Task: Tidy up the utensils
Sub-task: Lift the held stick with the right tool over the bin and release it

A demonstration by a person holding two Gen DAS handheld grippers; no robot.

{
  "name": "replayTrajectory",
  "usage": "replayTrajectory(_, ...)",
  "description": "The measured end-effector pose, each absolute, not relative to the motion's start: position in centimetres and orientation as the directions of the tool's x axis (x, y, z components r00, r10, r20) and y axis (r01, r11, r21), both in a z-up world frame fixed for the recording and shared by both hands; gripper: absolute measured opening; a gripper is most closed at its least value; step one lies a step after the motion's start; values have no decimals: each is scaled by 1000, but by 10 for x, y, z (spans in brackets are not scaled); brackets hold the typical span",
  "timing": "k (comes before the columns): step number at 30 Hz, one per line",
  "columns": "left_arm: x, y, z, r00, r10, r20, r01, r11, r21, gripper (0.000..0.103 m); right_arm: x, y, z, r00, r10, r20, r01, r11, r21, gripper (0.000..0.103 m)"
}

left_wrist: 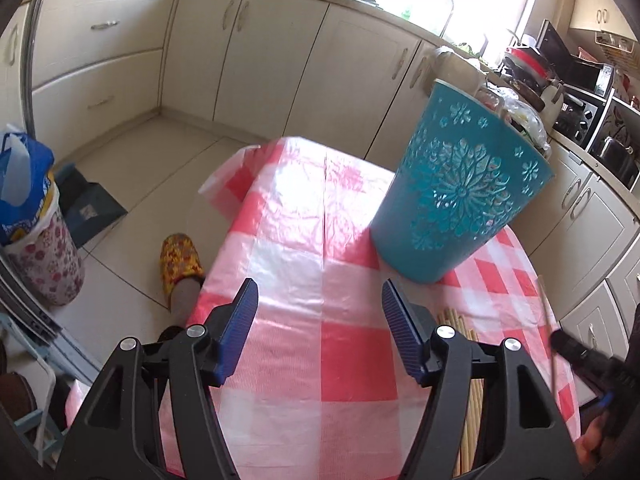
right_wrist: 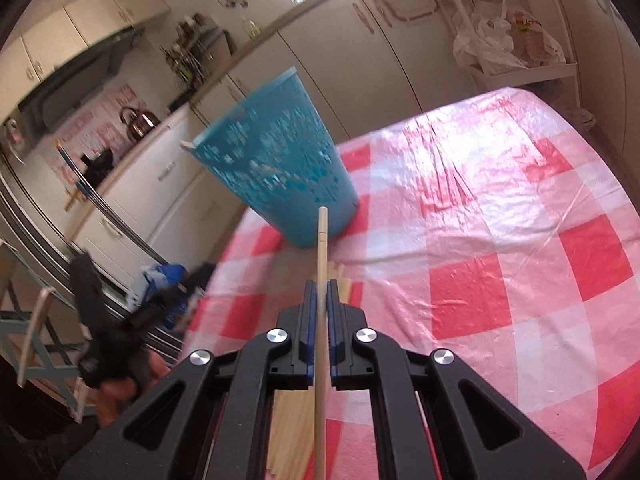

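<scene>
Holding one chopstick (right_wrist: pixel 321 264) firmly in my right gripper (right_wrist: pixel 320 292), I should lift its tip above the teal holder (right_wrist: pixel 280 160) rim; my left gripper (left_wrist: pixel 320 312) stands wide and empty near the chopstick pile (left_wrist: pixel 456 320).

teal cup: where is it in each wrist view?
Left wrist: teal cup right of centre, standing on the checked tablecloth, beyond the open left tool.
Right wrist: teal cup upper centre-left, blurred, beyond the chopstick tip.
Shared landmark: the checked tablecloth.

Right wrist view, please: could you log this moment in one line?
right gripper: shut on chopstick | holder: upright | left gripper: open
</scene>
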State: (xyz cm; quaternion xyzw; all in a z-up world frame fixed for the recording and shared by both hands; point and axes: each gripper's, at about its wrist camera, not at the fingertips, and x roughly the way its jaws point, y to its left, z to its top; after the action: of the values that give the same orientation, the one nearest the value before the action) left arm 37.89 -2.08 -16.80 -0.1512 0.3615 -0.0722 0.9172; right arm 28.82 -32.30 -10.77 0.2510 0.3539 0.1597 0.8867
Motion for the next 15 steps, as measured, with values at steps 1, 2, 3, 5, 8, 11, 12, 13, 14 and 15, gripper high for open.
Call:
replayTrajectory(1,379,-19,-170,727,-247,-641,19,940,-341,62,287,-325,-101,713,470,-521,-116,811,573,6)
replayTrajectory(2,378,-16,-172,732,-251,-633,15,935,-354,63,287,-327,-95,726,476,-496,-123,800,587,6)
replayTrajectory(3,377,-14,-173,734,-259,-628,15,930,-366,64,287,-328,-87,738,480,-473,-129,789,600,6)
replayTrajectory(5,378,-14,-174,732,-270,-626,17,925,-380,66,290,-331,-70,767,487,-418,-151,770,620,6)
replayTrajectory(8,381,-20,-170,727,-283,-626,27,923,-385,67,305,-331,-40,807,485,-338,-187,752,632,6)
replayTrajectory(11,385,-26,-167,719,-291,-631,40,923,-382,68,336,-325,-5,843,466,-269,-218,752,622,6)
replayTrajectory(12,386,-26,-167,717,-294,-632,41,923,-384,69,349,-320,7,857,455,-244,-229,759,610,6)
replayTrajectory(13,387,-27,-166,714,-299,-633,42,921,-387,69,363,-313,20,873,436,-220,-236,771,592,6)
replayTrajectory(14,387,-27,-166,712,-303,-633,43,919,-392,69,376,-309,30,884,423,-200,-239,776,583,6)
replayTrajectory(15,388,-27,-166,711,-308,-633,43,917,-397,69,389,-303,36,896,404,-183,-235,782,577,6)
